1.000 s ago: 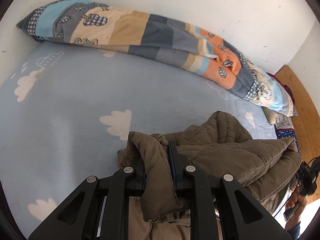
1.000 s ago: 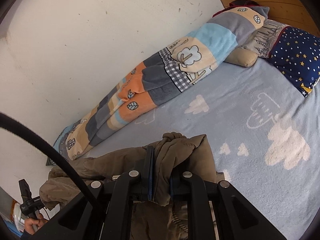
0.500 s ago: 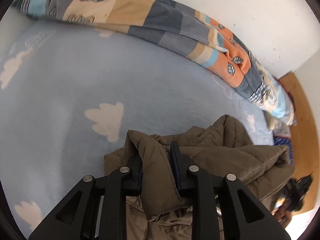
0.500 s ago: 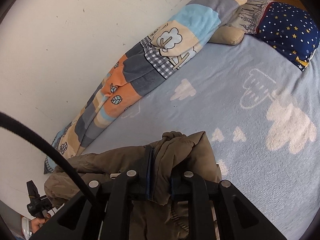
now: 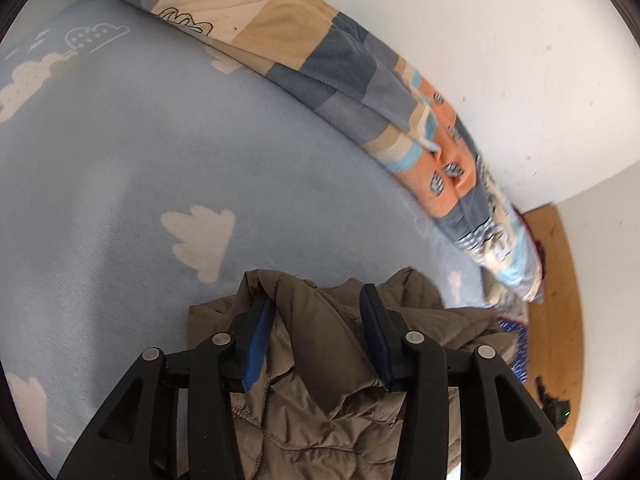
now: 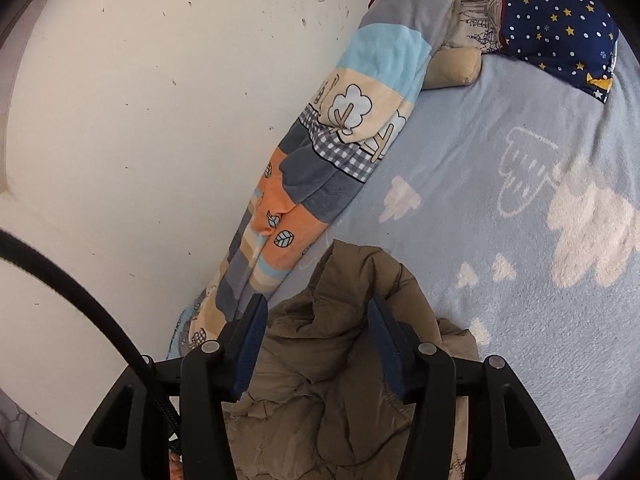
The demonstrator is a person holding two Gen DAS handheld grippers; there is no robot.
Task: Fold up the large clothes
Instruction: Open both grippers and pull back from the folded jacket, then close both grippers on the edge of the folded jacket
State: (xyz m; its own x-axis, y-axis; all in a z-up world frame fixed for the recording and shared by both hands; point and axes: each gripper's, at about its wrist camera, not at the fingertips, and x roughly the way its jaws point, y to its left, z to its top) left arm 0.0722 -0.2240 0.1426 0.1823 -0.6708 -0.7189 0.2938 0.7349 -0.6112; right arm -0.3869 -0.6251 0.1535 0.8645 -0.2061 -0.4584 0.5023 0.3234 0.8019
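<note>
A brown quilted jacket lies bunched on the light blue bed sheet. My left gripper is opening over one edge of it; a ridge of fabric stands loosely between the jaws, and the blue pads no longer pinch it. In the right wrist view the same jacket rises in a fold between the jaws of my right gripper, which is also opening, its pads standing apart from the cloth.
A rolled patchwork blanket runs along the white wall. A navy star-patterned pillow and a beige cushion lie at the head of the bed. A wooden headboard stands at the right.
Both grippers were shut on folds of the jacket; now their jaws have spread and the fabric sits loose between them. Both have rolled and shifted a little over the bed.
</note>
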